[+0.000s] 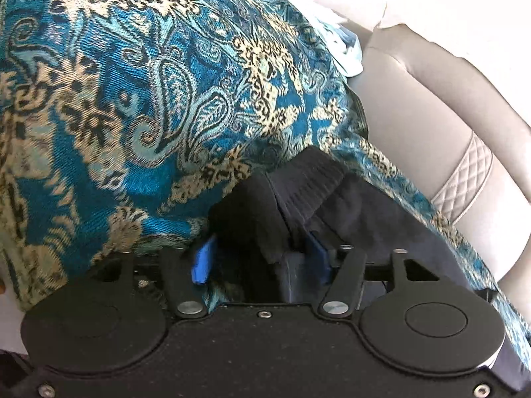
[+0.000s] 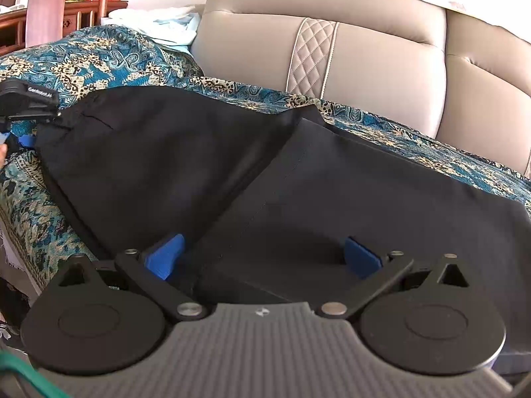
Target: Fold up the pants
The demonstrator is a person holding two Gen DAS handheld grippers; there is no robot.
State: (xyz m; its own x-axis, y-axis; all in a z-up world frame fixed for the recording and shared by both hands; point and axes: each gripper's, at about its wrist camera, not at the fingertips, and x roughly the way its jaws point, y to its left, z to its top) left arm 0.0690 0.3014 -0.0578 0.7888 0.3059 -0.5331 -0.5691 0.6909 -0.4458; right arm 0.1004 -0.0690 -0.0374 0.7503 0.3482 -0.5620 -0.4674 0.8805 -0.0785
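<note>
Black pants (image 2: 186, 162) lie spread on a blue patterned cloth (image 2: 99, 59) over a sofa seat, one layer folded over along a diagonal crease. My right gripper (image 2: 262, 255) is open, its blue pads (image 2: 166, 255) wide apart with pants fabric lying between them. My left gripper (image 1: 259, 255) is shut on a bunched edge of the pants (image 1: 292, 192), the fabric pinched between its blue pads (image 1: 202, 262). The left gripper also shows in the right wrist view (image 2: 26, 102) at the far left end of the pants.
The beige leather sofa backrest (image 2: 365, 66) with a quilted strip rises behind the seat. Pale blue fabric (image 2: 172, 26) lies at the back corner. Wooden furniture (image 2: 66, 10) stands at the far left. The patterned cloth (image 1: 132, 83) fills the left wrist view.
</note>
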